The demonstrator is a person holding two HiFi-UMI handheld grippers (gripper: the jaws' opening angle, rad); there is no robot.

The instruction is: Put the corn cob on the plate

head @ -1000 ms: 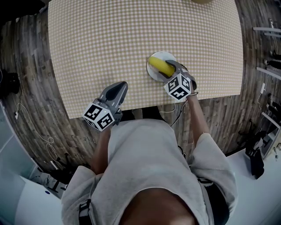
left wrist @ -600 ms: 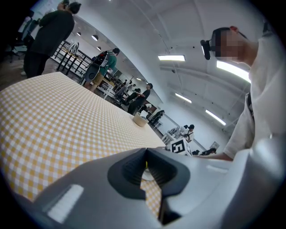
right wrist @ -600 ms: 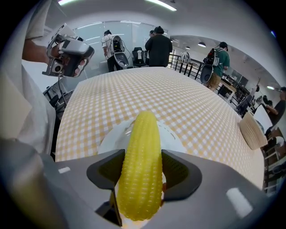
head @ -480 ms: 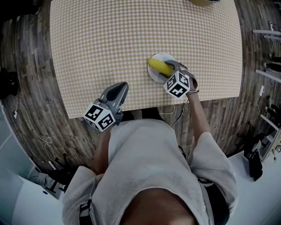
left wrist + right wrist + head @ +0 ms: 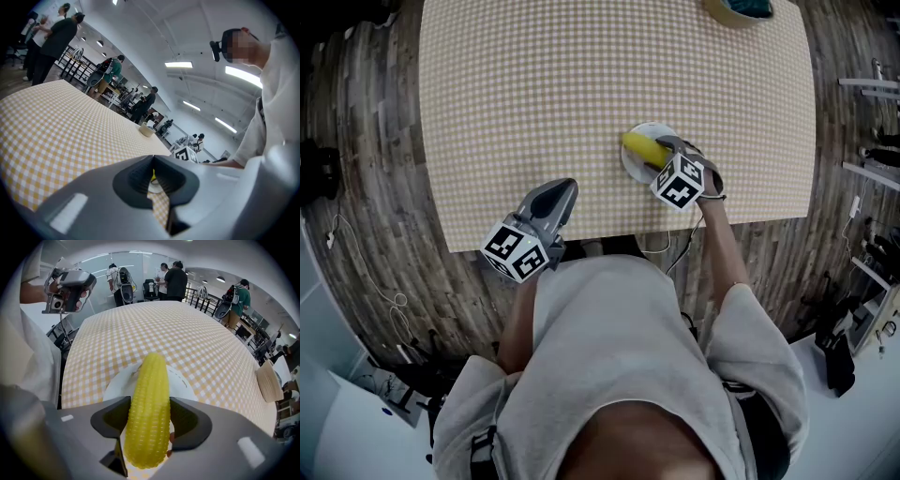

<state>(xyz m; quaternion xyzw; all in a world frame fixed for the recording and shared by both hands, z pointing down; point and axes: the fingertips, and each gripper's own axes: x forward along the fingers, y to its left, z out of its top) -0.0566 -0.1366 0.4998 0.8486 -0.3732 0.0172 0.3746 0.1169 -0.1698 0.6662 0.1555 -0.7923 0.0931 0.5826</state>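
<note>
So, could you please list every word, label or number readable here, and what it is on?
No readable text anywhere.
Only black-and-white squares, no letters: left marker cube, right marker cube.
No print: corn cob, plate, checked cloth.
Too small to read: background gear.

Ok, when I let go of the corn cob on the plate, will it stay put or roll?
The corn cob is round and tapered, so it may roll a little, though the shallow plate rim should probably check it. It looks stiff, holding straight past the right gripper. Its bumpy kernels likely keep it from slipping.
</note>
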